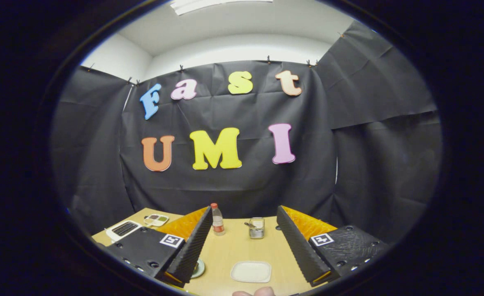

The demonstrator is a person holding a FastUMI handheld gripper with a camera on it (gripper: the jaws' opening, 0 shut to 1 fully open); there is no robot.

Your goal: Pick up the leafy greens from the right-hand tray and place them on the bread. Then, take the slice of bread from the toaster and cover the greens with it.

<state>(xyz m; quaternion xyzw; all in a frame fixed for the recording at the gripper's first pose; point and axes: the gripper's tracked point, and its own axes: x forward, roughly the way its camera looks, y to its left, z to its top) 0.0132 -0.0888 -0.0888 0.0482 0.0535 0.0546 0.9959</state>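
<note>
My gripper (244, 210) is held above the wooden table (233, 250), open, fingers wide apart with nothing between them. Low between the fingers lies a pale, shallow white tray (250, 271); I cannot tell what is on it. A small round plate (199, 268) peeks out from under the left finger. Beyond the left finger sits a white toaster (123, 229) with dark slots on top. Behind the toaster is a small white dish (156, 220) holding greenish and dark bits, too small to make out.
A clear plastic bottle (217, 220) with a red cap stands at the table's back, just ahead of the left finger. A metal mesh holder (256, 228) stands beside it. A person's fingertips (253, 292) show at the near edge. Black cloth walls enclose the table.
</note>
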